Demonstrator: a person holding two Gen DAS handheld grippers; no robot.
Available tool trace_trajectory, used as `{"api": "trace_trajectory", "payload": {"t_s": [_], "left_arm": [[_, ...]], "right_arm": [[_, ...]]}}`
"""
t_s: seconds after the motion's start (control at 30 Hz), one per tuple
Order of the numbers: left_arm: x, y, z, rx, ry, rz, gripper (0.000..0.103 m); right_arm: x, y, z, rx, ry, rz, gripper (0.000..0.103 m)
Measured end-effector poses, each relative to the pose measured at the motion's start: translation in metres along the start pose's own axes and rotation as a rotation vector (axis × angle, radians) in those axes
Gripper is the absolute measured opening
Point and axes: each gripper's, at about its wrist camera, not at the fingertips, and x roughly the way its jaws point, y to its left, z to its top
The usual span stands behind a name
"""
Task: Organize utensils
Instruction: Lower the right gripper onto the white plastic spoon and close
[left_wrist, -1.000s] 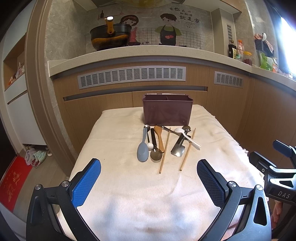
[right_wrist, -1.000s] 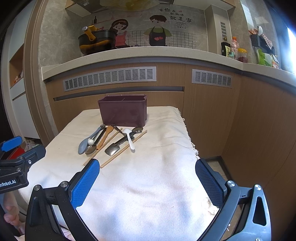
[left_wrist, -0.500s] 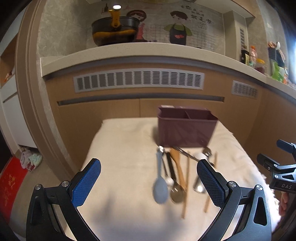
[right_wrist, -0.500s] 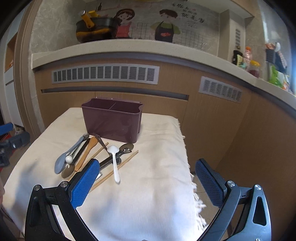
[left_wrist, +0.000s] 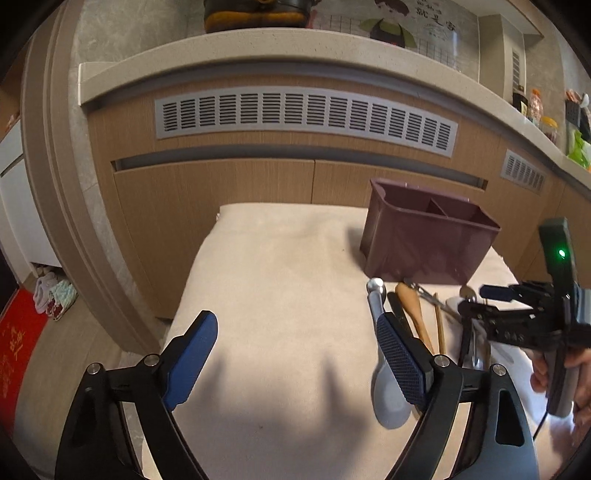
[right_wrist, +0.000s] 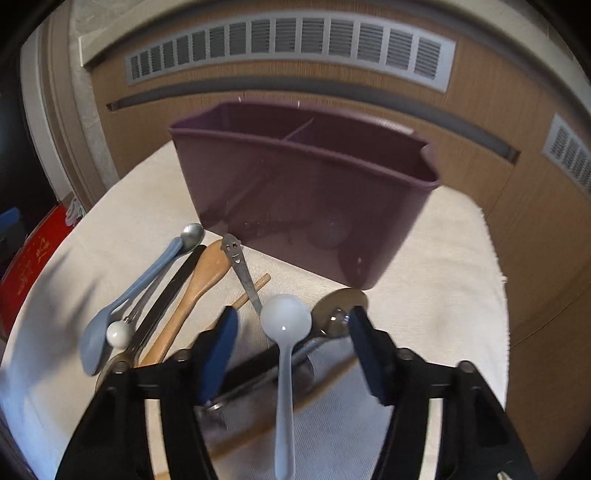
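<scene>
While the right gripper (right_wrist: 291, 350) hangs low over the heap of utensils, its blue-padded fingers (right_wrist: 218, 350) are closing on either side of the white plastic spoon (right_wrist: 285, 354), which lies between them with its bowl toward the far side; the pads do not press on it. This spoon rests on top of a dark-handled metal utensil (right_wrist: 258, 369) and just left of a metal spoon (right_wrist: 338, 306). A wooden chopstick (right_wrist: 251, 291) slants out from under the left finger. Further left lie a wooden spoon (right_wrist: 195, 291), a flat black handle (right_wrist: 170, 291), a small spoon with a white ball end (right_wrist: 119, 333) and a grey-blue spoon (right_wrist: 122, 310) at the left edge of the heap. A thin metal handle with a smiling face cut-out (right_wrist: 236, 258) points toward the purple utensil holder (right_wrist: 295, 206), which stands upright just beyond the heap on the cloth-covered desk (right_wrist: 436, 295). Its two compartments look empty as far as can be seen.

From the left wrist view, the left gripper (left_wrist: 295, 354) hovers over bare cloth to the left of the heap. Its fingers (left_wrist: 192, 354) stand wide apart and are closing, with nothing between them. The right finger overlaps the grey-blue spoon in the picture; contact cannot be judged. At the right edge a hand (left_wrist: 565, 373) holds the other gripper above the utensils.
</scene>
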Motion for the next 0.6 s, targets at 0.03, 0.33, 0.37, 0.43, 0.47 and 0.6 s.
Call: {"api": "trace_trajectory", "payload": {"t_s": [0.03,0.33,0.37,0.43,0.47,0.6], "left_arm": [[0.003,-0.002,-0.002,0.007,0.012,-0.010,0.088],[0.018,-0.022,-0.011,0.019,0.097,-0.096,0.084],[0.017,-0.025,-0.012,0.022,0.105,-0.111,0.084],[0.016,-0.033,-0.016,0.031,0.123,-0.145,0.083],[0.016,-0.037,-0.018,0.040,0.134,-0.163,0.081],[0.023,-0.060,-0.026,0.100,0.199,-0.226,0.060]], "right_arm": [[0.004,0.002,0.000,-0.007,0.005,-0.008,0.047],[-0.001,0.004,-0.013,-0.021,0.031,-0.017,0.031],[-0.006,0.001,-0.016,-0.012,0.024,-0.022,0.031],[-0.020,-0.004,-0.024,0.003,-0.001,-0.047,0.031],[-0.028,-0.007,-0.028,0.013,-0.010,-0.046,0.031],[-0.050,-0.018,-0.040,0.029,-0.032,-0.060,0.031]]}}
